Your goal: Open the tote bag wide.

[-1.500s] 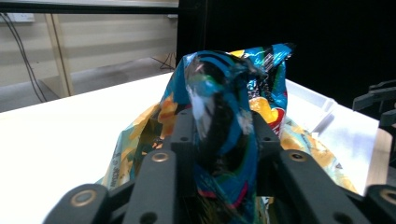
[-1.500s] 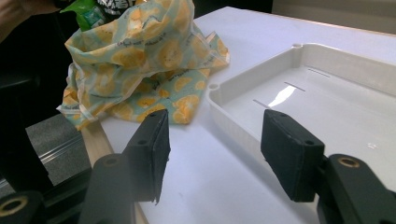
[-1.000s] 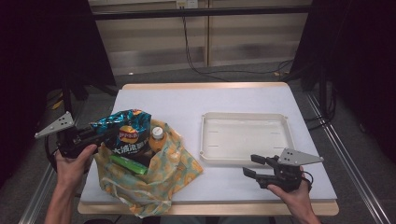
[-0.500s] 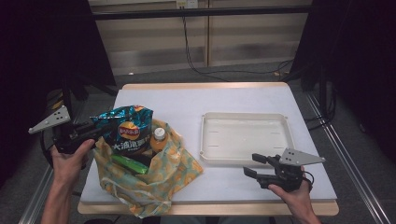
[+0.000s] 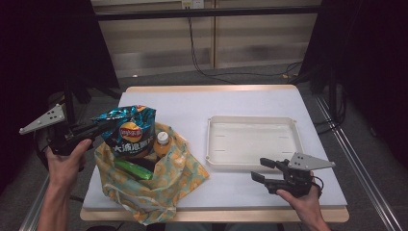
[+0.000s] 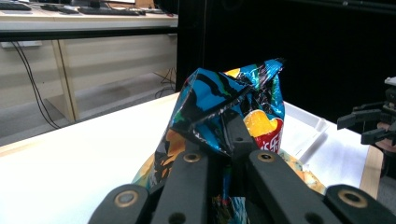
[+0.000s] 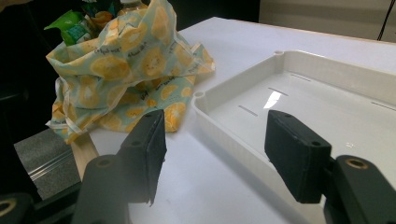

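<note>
- High view: your left tool point(image 5: 98, 129) is clamped on the upper left edge of the blue chip bag point(image 5: 129, 132), which hangs lifted above the open fruit-print cloth bag point(image 5: 159, 185) at the left end of the white surface point(image 5: 250, 101).
- An orange-liquid bottle point(image 5: 162, 143) with a white cap stands inside the cloth bag just right of the chip bag, and a green packet point(image 5: 133, 169) lies in the bag below them.
- The empty cream tray point(image 5: 253, 142) sits on the right half of the surface, well apart from the cloth bag.
- Your right tool point(image 5: 265, 170) rests low near the front edge, just in front of the tray, its jaws apart and holding nothing.
- Left gripper view: your left tool point(image 6: 219, 140) has its jaws closed on a crumpled fold of the chip bag point(image 6: 233, 107), which fills the middle; the tray's corner point(image 6: 310, 123) shows behind it.
- Right gripper view: your right tool point(image 7: 215, 147) stands wide apart over bare surface, the tray point(image 7: 317, 88) to its right and the cloth bag point(image 7: 126, 74) to the left, with the green packet point(image 7: 74, 25) poking from the top.
</note>
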A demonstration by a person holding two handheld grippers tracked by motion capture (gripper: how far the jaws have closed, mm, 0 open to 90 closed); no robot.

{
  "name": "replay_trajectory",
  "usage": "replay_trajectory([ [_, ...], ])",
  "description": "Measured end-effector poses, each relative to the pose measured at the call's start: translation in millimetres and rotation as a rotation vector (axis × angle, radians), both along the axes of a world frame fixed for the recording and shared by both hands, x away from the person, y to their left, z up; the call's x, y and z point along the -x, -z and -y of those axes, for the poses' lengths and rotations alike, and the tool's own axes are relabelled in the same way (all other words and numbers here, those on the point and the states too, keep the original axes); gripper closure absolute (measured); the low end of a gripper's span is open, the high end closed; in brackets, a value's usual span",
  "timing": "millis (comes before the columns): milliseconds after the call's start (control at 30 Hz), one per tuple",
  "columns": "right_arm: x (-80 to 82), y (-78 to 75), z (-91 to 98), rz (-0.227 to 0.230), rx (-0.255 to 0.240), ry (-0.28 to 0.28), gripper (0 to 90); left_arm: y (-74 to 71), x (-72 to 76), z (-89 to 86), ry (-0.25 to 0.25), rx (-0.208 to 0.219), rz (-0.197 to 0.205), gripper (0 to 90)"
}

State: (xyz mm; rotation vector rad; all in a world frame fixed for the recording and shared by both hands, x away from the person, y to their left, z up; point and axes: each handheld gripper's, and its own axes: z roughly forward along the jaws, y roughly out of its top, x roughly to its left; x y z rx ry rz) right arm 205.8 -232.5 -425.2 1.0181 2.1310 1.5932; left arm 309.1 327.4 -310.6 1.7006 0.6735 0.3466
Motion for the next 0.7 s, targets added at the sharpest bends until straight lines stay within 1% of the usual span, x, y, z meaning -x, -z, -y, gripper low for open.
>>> replay_trajectory([
  [33,0.1,-0.2,0.4,0.002,-0.002,0.000,38.5,-3.5,-0.7,0.7,0.010,0.016,0.001,88.6],
  [67,0.2,-0.3,0.6,0.002,-0.001,0.001,38.4,-5.2,-0.7,0.6,0.012,0.023,0.009,88.7],
  [100,0.5,-0.5,0.7,0.000,-0.004,0.003,38.4,-7.1,-0.2,0.6,0.005,0.015,0.012,88.9],
  [200,1.0,-0.7,1.6,0.002,-0.008,0.002,38.1,-9.9,-0.8,1.3,0.004,0.016,0.010,89.0],
  [233,0.8,-0.6,1.9,0.002,-0.011,0.000,38.0,-11.5,-2.6,1.7,0.017,0.022,0.013,89.0],
  [267,0.9,-0.6,2.1,-0.001,-0.011,0.003,37.9,-12.2,-2.9,1.8,0.019,0.022,0.017,89.0],
  [300,0.8,-0.7,2.2,0.001,-0.012,0.004,37.9,-13.3,-2.3,2.4,0.009,0.013,0.020,89.0],
  [333,0.8,-0.7,2.2,0.001,-0.012,0.004,37.9,-13.3,-2.3,2.4,0.009,0.013,0.020,88.9],
  [400,0.6,-0.6,1.8,0.002,-0.013,0.004,37.9,-15.4,-2.7,2.8,0.010,0.019,0.025,89.0],
  [433,0.6,-0.5,1.4,0.002,-0.011,0.005,37.8,-17.8,-3.8,2.6,0.010,0.038,0.030,89.0],
  [533,0.6,-0.4,0.7,0.001,-0.011,0.003,37.9,-21.9,-4.3,3.0,0.008,0.033,0.032,89.1],
  [567,0.6,-0.2,0.6,0.001,-0.010,0.001,37.8,-26.0,-4.2,3.7,0.003,0.036,0.041,89.1],
  [667,0.8,-0.3,1.7,-0.002,-0.015,0.002,37.8,-30.1,-4.5,3.6,0.004,0.044,0.049,89.2],
  [700,0.8,-0.4,2.0,0.000,-0.014,0.006,37.7,-34.6,-4.9,3.1,0.008,0.061,0.059,89.1],
])
